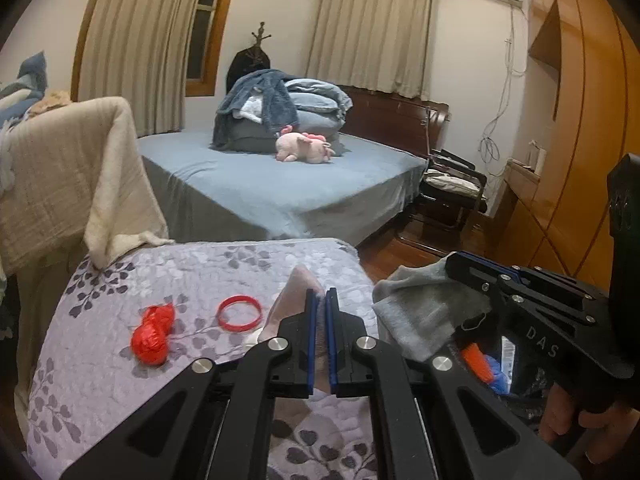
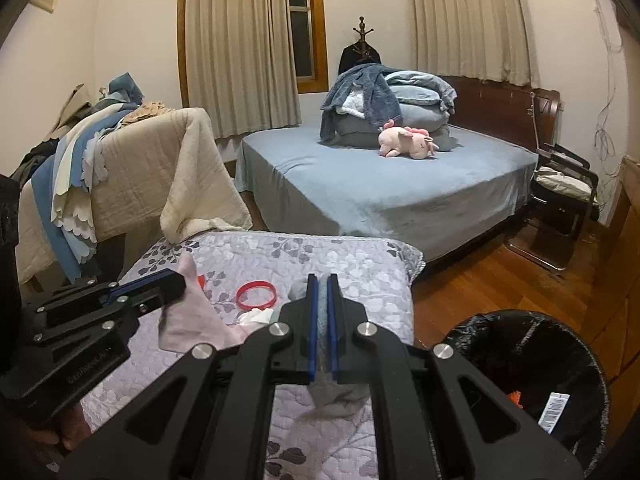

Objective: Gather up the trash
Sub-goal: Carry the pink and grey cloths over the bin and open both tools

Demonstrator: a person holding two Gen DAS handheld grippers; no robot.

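My left gripper (image 1: 321, 300) is shut on a pale pink cloth (image 1: 298, 292) and holds it above the floral quilt (image 1: 200, 272); it also shows in the right wrist view (image 2: 192, 312). My right gripper (image 2: 322, 284) is shut on a grey sock (image 2: 340, 396), which shows at the right of the left wrist view (image 1: 424, 312). A crumpled red plastic bag (image 1: 154, 334) and a red wristband (image 1: 240, 314) lie on the quilt, left of my left gripper. A black-lined trash bin (image 2: 532, 364) stands at the lower right with scraps in it.
A blue bed (image 2: 380, 184) with folded bedding and a pink plush toy (image 2: 406, 142) stands behind. A chair draped in beige cloth (image 2: 152, 168) is at the left. A black chair (image 2: 560, 196) and wooden cabinets stand right of the wooden floor.
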